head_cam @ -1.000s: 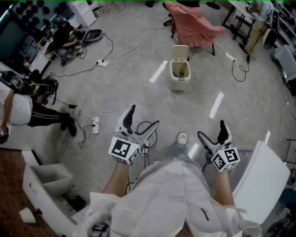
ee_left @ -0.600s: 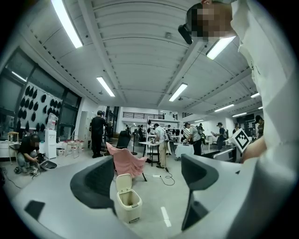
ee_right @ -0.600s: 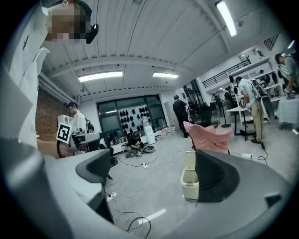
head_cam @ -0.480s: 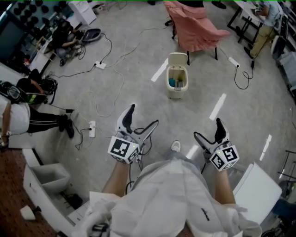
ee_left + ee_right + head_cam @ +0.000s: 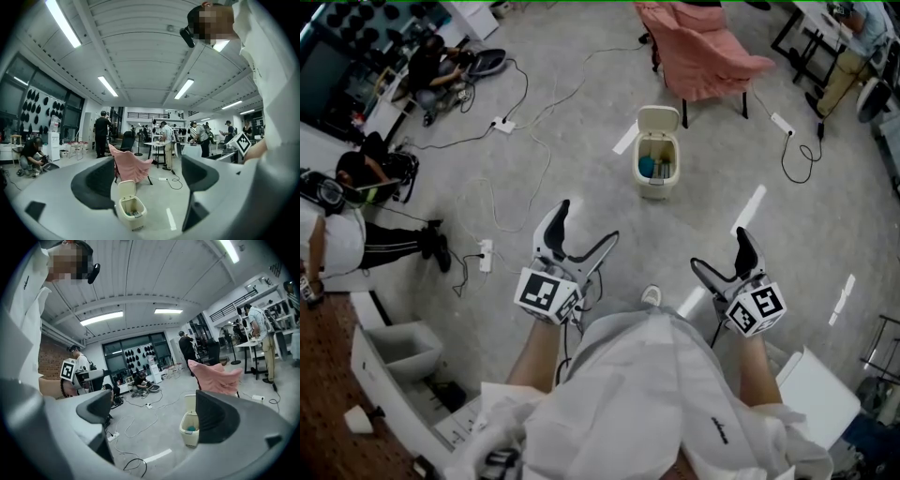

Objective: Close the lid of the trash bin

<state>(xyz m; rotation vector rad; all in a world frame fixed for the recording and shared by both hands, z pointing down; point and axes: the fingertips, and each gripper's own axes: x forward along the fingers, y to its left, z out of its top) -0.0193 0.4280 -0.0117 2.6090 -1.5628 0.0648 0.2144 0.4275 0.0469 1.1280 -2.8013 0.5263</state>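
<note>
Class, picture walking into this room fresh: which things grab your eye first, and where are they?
A cream trash bin stands on the grey floor ahead, its lid tipped up and open, with a pink-draped chair just behind it. Nearer, the left gripper and right gripper point toward it, both open and empty.

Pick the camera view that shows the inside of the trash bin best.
Head view: it looks down into the open trash bin, contents visible. The left gripper view shows it whole, lid up, but side-on. The right gripper view's own jaw partly covers it.
</note>
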